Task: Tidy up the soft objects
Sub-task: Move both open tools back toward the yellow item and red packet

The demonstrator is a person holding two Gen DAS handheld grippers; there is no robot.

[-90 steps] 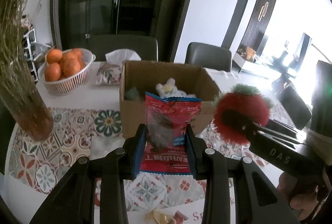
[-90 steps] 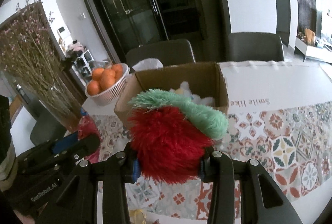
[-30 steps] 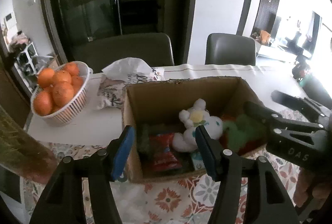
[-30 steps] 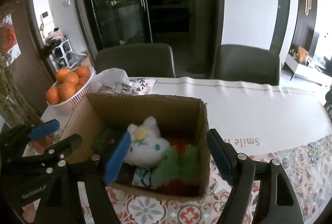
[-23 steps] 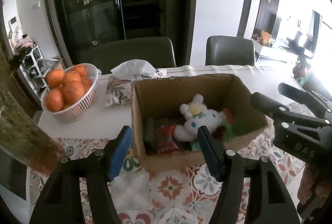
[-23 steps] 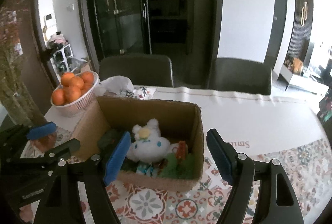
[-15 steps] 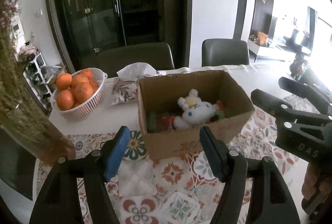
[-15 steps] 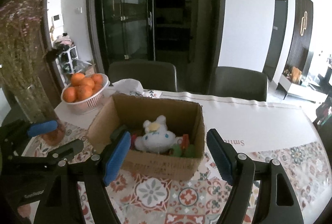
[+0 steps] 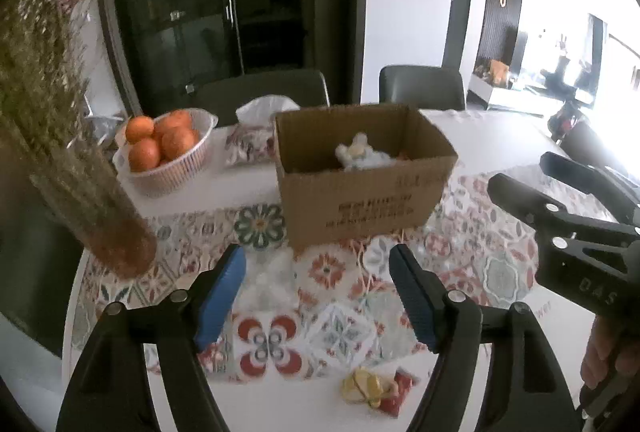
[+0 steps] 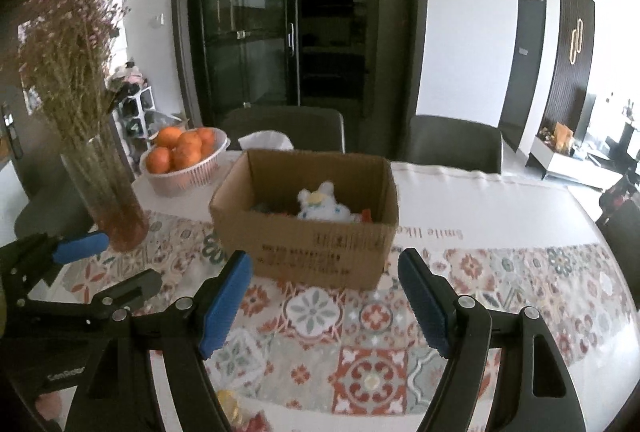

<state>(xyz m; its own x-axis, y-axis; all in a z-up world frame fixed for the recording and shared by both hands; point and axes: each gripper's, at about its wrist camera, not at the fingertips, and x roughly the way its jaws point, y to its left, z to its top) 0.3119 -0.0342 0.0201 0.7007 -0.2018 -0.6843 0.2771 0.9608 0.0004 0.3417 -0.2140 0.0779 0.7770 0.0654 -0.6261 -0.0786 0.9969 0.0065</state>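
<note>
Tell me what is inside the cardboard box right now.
In the cardboard box a white plush toy shows above the front wall, with a bit of something red beside it. The front wall hides whatever lies lower in the box.

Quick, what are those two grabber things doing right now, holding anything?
Left gripper: open, nothing between its fingers; they have just been spreading wider.
Right gripper: open and empty.
</note>
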